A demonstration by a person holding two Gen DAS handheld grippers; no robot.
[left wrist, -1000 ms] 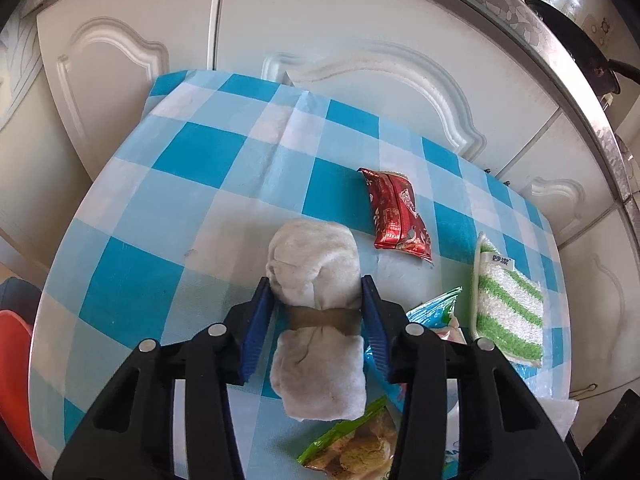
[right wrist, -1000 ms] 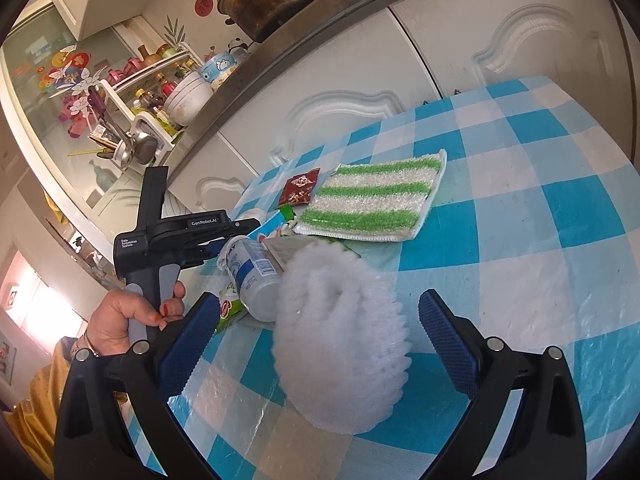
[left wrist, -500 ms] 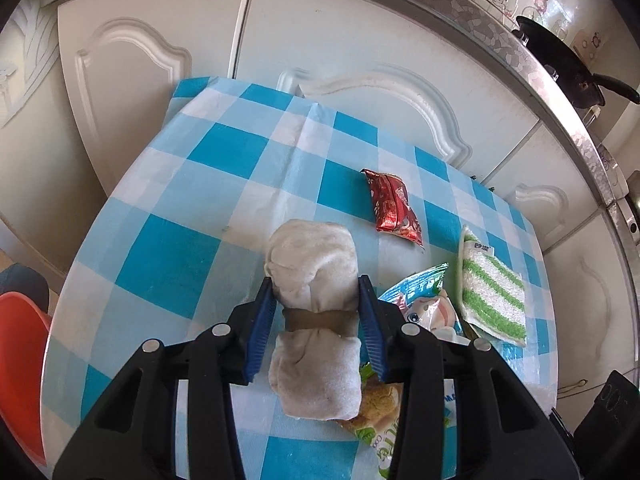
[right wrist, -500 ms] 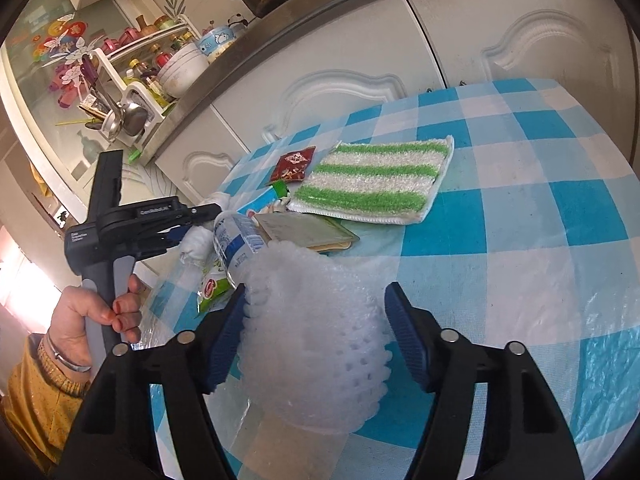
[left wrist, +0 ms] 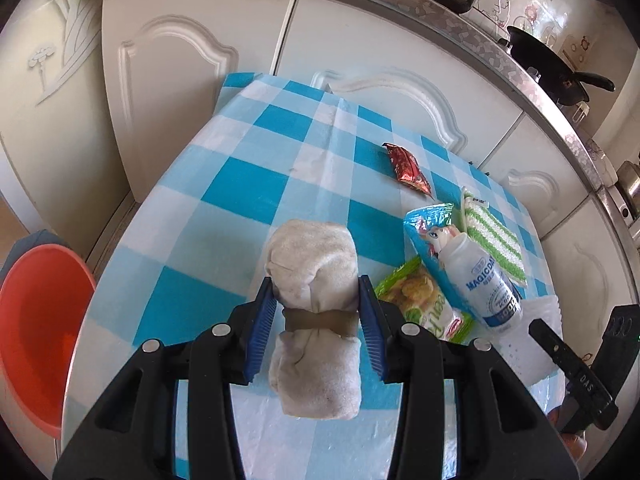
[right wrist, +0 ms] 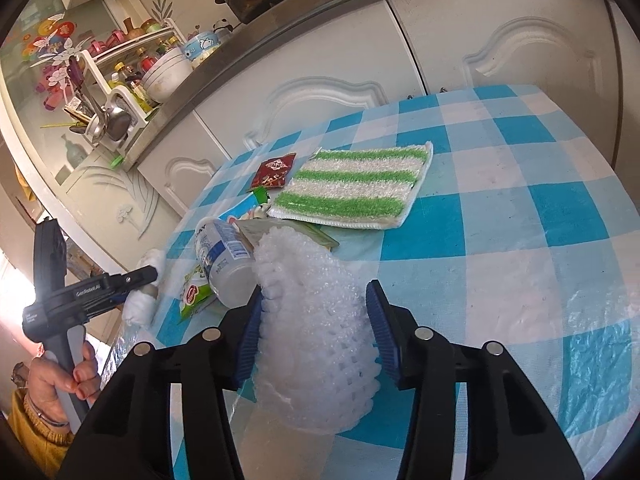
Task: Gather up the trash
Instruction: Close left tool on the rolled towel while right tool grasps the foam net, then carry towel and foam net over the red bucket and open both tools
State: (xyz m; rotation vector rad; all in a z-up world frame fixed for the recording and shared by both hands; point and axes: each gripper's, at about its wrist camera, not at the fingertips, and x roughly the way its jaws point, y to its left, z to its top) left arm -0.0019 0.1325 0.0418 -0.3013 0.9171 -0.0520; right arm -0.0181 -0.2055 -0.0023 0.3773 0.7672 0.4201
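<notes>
Left tongs (left wrist: 318,316) clamped on a white rolled cloth wad (left wrist: 314,280), pads at its taped waist; the wad's long axis runs along the fingers, pointing away from the camera. It hangs above the table (left wrist: 224,184).

Right tongs (right wrist: 316,328) have just been closing around the white foam fruit net (right wrist: 316,320); both pads look in contact with its sides, net's long axis along the fingers, its lower end near the table edge.

Key relation: the only container in view is the orange bin (left wrist: 36,332), off the table's edge at the far left of the left view, so the left hand is nearer. Its inside looks empty in the part shown.

Still on the table: plastic bottle (left wrist: 484,280), snack wrappers (left wrist: 424,300), red sachet (left wrist: 408,168). Striped green cloth (right wrist: 356,188) likely not trash.
</notes>
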